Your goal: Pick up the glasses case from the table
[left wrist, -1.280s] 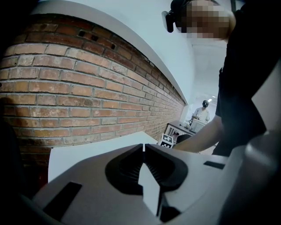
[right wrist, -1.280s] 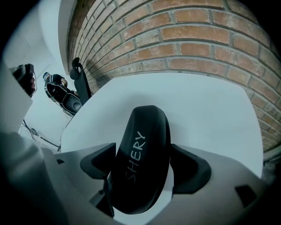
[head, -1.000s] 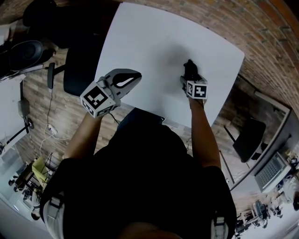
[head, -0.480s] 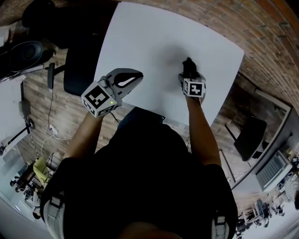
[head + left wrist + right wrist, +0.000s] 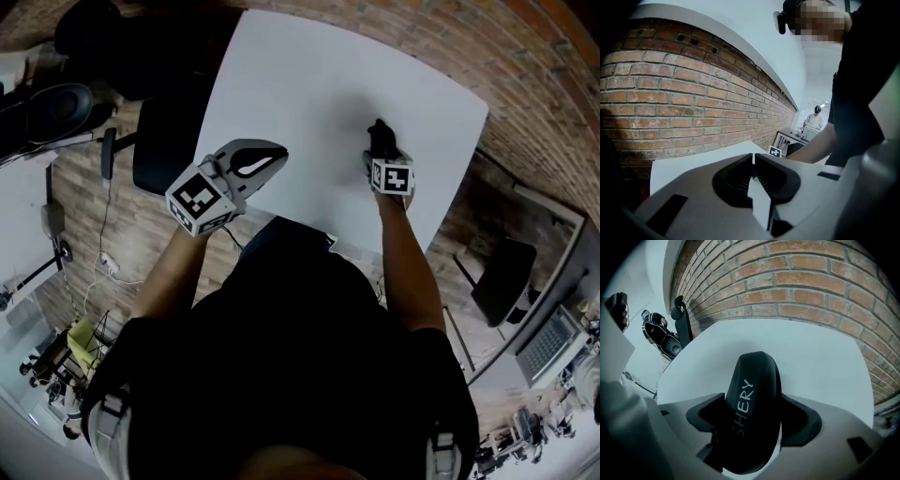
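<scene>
A black glasses case [image 5: 752,413] with pale lettering lies on the white table [image 5: 811,366], lengthwise between my right gripper's jaws. My right gripper [image 5: 753,420] points steeply down and its jaws have just been closing on the case; both pads lie against its sides. In the head view the case [image 5: 378,128] shows as a dark tip beyond the right gripper [image 5: 380,142], near the table's [image 5: 309,75] right front edge. My left gripper [image 5: 275,157] hangs at the table's left front edge, shut with nothing in it. In its own view the left gripper's [image 5: 753,165] jaws meet.
A black office chair [image 5: 164,141] stands left of the table, and another chair [image 5: 497,281] is to the right. A brick wall [image 5: 693,103] runs behind the table. Cables and gear [image 5: 56,103] lie on the floor at the left. A person [image 5: 814,119] stands far back.
Both grippers stay where they were. Only the head view has shifted a little.
</scene>
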`<state>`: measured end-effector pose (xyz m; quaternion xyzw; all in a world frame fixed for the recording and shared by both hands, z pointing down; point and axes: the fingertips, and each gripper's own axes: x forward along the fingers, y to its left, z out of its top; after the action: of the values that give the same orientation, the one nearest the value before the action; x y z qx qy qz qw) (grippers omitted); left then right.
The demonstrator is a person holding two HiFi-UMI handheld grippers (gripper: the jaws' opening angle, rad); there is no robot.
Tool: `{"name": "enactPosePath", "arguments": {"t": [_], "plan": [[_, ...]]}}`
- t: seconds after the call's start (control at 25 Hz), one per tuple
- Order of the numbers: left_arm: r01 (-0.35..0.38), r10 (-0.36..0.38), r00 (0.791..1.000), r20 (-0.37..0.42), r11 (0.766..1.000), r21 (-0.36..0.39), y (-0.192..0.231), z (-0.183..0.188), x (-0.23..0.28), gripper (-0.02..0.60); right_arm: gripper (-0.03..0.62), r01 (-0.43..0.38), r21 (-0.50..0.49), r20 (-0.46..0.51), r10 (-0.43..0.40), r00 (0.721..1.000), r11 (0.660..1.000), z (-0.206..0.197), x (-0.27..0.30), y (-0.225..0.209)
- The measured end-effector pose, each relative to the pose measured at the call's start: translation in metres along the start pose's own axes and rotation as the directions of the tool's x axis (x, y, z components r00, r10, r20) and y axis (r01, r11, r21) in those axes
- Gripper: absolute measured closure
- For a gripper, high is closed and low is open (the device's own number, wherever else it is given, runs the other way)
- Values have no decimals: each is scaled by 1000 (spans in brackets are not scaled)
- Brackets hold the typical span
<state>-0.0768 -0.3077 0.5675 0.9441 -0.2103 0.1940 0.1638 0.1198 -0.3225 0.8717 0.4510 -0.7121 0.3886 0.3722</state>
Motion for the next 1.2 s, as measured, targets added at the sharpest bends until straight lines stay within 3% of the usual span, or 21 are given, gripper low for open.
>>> {"name": "enactPosePath", "arguments": {"t": [1.2], "plan": [[-25,18,998,65,993,111,-51,39,-27,560,243,-130,125,84,120,989,984,-25,-56,15]]}}
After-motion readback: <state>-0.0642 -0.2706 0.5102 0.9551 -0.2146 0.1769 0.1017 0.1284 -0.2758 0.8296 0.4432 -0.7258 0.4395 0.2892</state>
